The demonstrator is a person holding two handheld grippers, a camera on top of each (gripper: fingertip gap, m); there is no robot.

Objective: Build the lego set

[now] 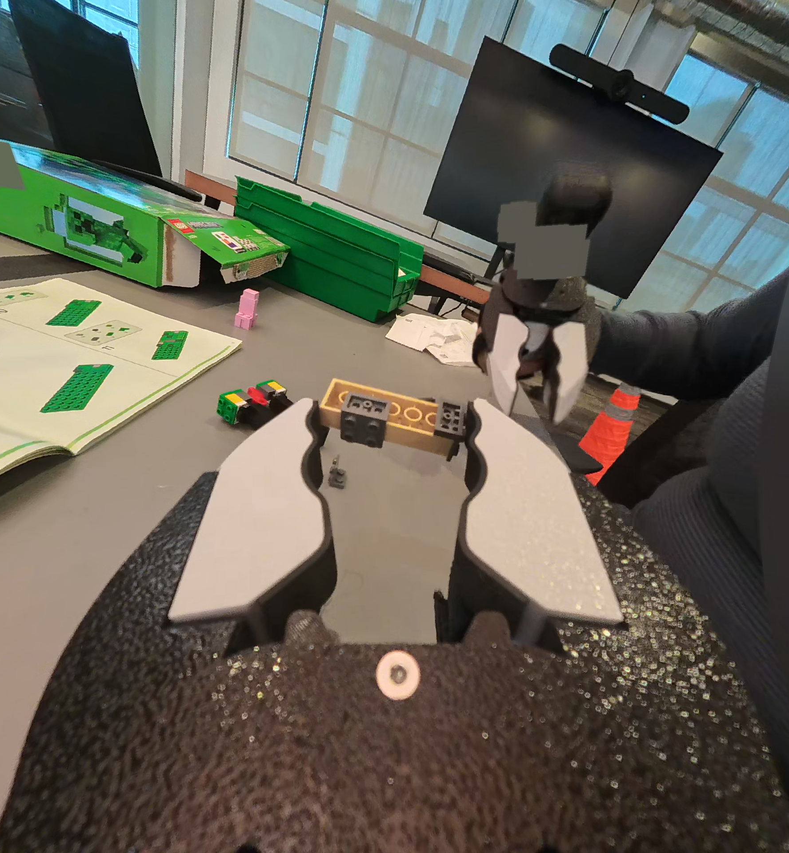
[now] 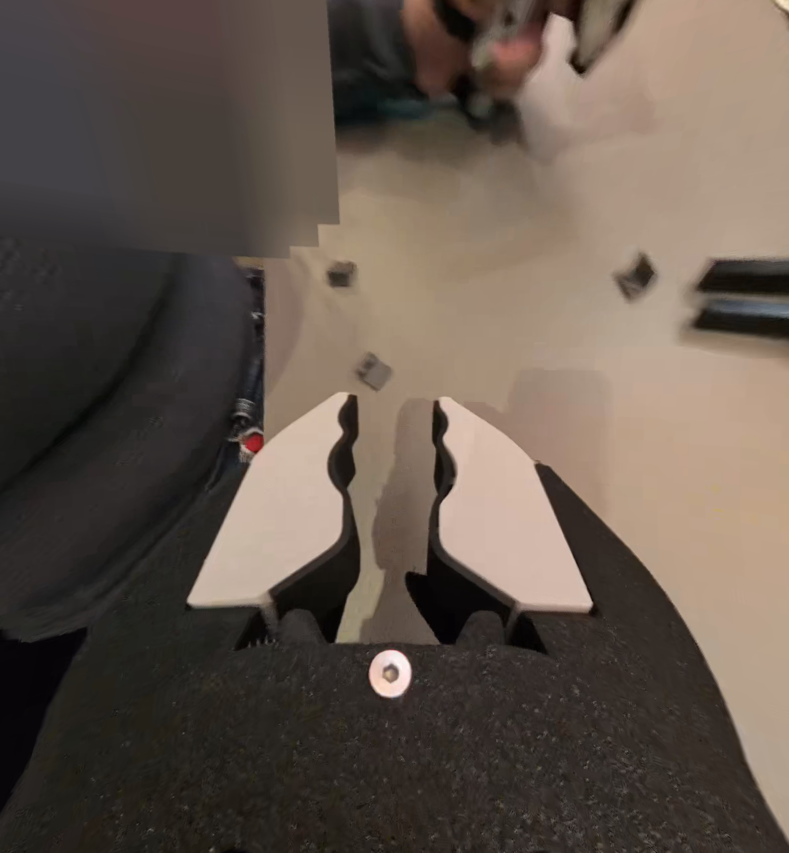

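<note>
Plainly, the tan brick (image 1: 381, 417) is held crosswise between the tips of the left gripper (image 1: 390, 415), underside up so its round tubes show, with one dark grey block (image 1: 364, 417) clipped to its middle and another (image 1: 451, 417) at its right end; the fingers (image 1: 263, 503) stand fairly wide, closed only as far as the brick's length, and the assembly hangs just above the grey table (image 1: 106, 531). I judge it light, hard and stiff, with smooth plastic faces that could slip or pivot if pinched at one point, so the flat ends are the sound place to grip, and any pressing of a new part should be met squarely from the opposite side so the clipped blocks do not pop off. A tiny dark piece (image 1: 337, 475) stands on the table under the brick, and a green, red and black sub-build (image 1: 251, 406) lies near it to the left. The right gripper (image 2: 394, 406) hovers over the table with its fingers partly apart and nothing between them; small grey pieces (image 2: 374, 371) lie just ahead, though that view is blurred. Writing shows on the green set box (image 1: 106, 231), which bears a brand logo, and on the open instruction booklet (image 1: 60, 369).
</note>
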